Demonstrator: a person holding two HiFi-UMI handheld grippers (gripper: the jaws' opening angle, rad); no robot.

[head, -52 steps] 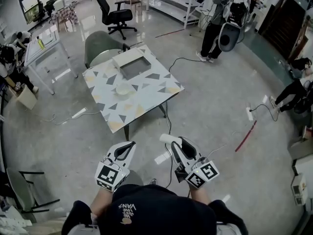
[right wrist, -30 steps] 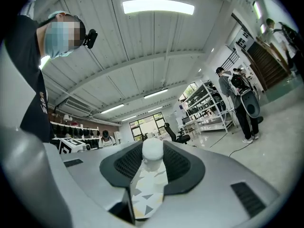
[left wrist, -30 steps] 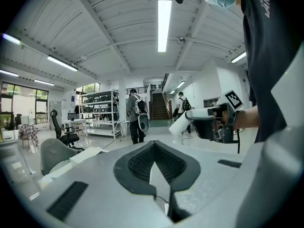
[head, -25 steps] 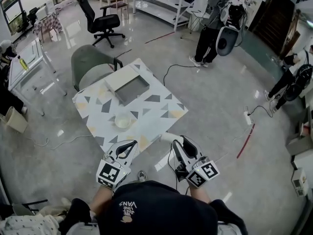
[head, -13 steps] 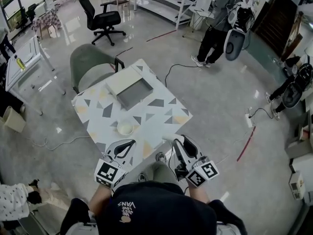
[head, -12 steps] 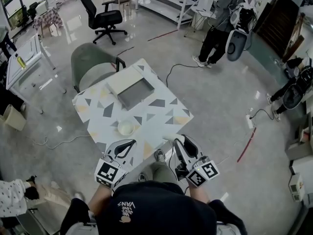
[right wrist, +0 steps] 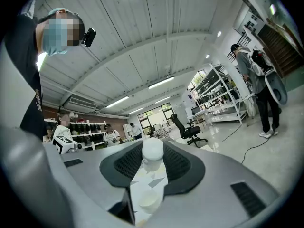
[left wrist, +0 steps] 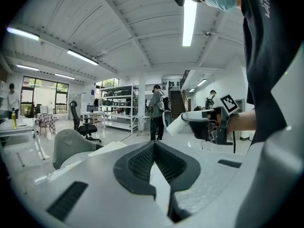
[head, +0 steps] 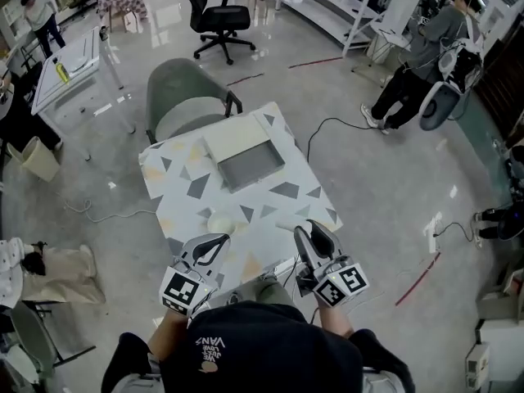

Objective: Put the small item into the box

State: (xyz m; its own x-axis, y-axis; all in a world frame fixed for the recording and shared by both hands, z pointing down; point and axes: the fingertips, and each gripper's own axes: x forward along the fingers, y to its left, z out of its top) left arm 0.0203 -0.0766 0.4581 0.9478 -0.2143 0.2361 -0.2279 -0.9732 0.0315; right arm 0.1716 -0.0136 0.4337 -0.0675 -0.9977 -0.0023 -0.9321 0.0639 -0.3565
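Carrying the small item to the box, head view. The right tool (head: 309, 240) is closed on a small white cylindrical item (right wrist: 153, 152), gripped at its middle between both pads, its rounded end standing clear above the jaw tips. The left tool (left wrist: 154, 146) is closed with its tips touching and nothing between them. It hangs idle over the near edge of the patterned worktop (head: 278, 199).

The open box (head: 250, 166), grey inside with a white panel on its far side, stands on the far half of the worktop, well apart from both tools. A shallow white bowl (head: 219, 221) lies between the box and the person, nearer the left tool.

To do the step well, the right tool should probably travel forward and slightly left, staying to the right of the bowl, with the grip unchanged. The item likely needs to be directly above the grey floor, inside all four walls, before it is lowered. Letting go low would keep a round-ended cylinder from bouncing or rolling. The left tool has no evident part and is best kept out of the path.
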